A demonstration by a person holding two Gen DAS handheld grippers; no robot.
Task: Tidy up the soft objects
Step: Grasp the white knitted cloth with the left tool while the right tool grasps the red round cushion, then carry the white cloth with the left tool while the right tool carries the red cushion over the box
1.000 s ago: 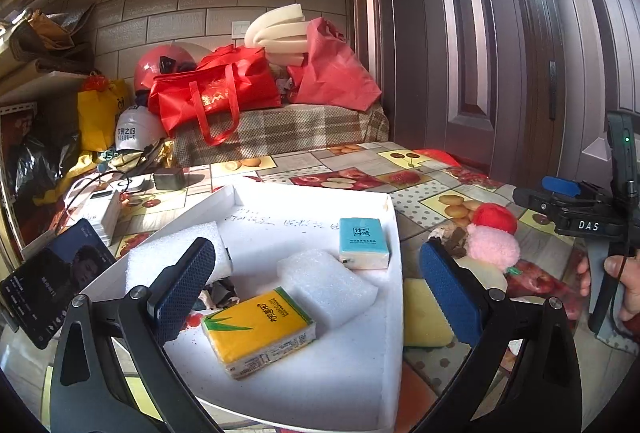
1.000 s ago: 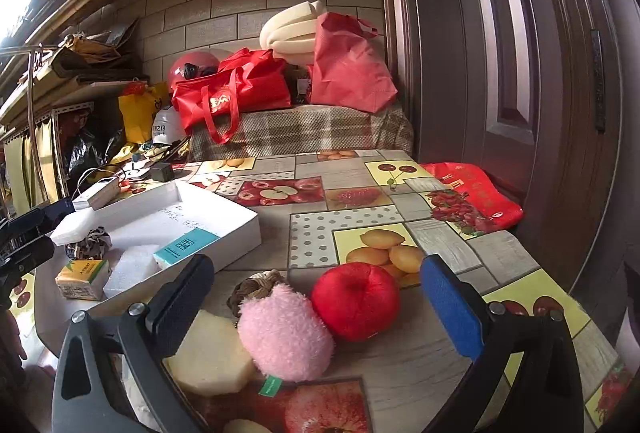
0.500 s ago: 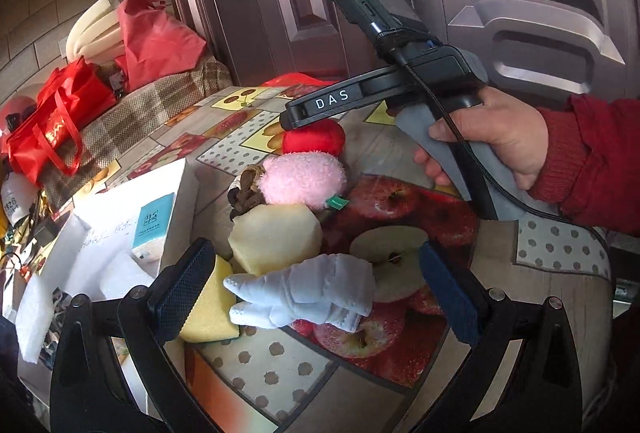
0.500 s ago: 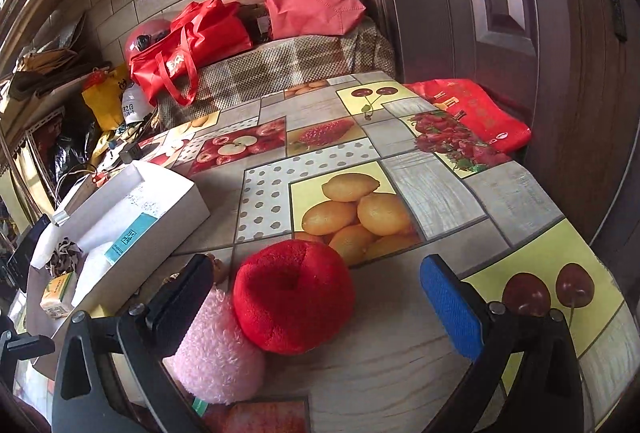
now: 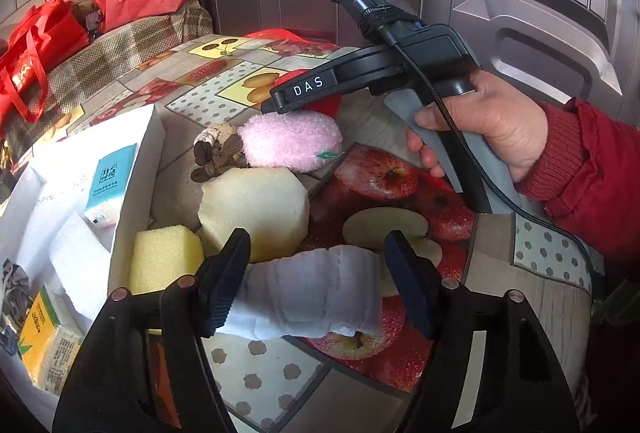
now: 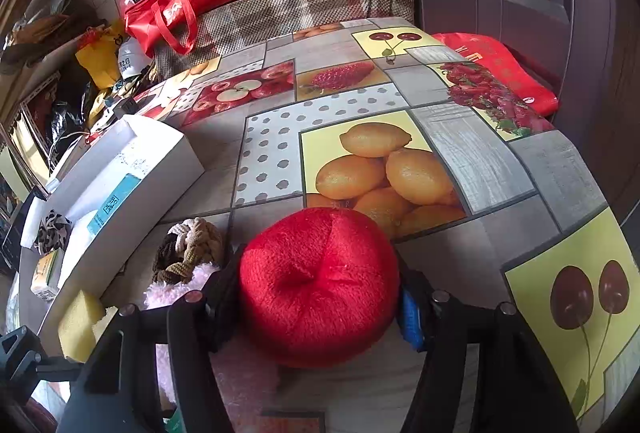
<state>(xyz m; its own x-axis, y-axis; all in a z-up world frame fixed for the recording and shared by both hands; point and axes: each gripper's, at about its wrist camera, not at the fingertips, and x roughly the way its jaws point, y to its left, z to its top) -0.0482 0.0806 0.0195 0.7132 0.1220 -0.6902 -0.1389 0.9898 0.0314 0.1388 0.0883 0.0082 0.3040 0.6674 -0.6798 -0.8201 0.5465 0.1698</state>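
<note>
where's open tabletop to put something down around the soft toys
Free: the lemon and polka-dot squares beyond the red plush, out to the cherry square near the red bag. Crowded: between the white box and plush, packed with knotted rope toy, pink plush, sponges.

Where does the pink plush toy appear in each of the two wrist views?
Left wrist view: the pink plush toy lies at upper centre, below the right gripper's body.
Right wrist view: only its edge shows at lower left, behind a finger.
Shared landmark: the knotted brown rope toy touching it.
</note>
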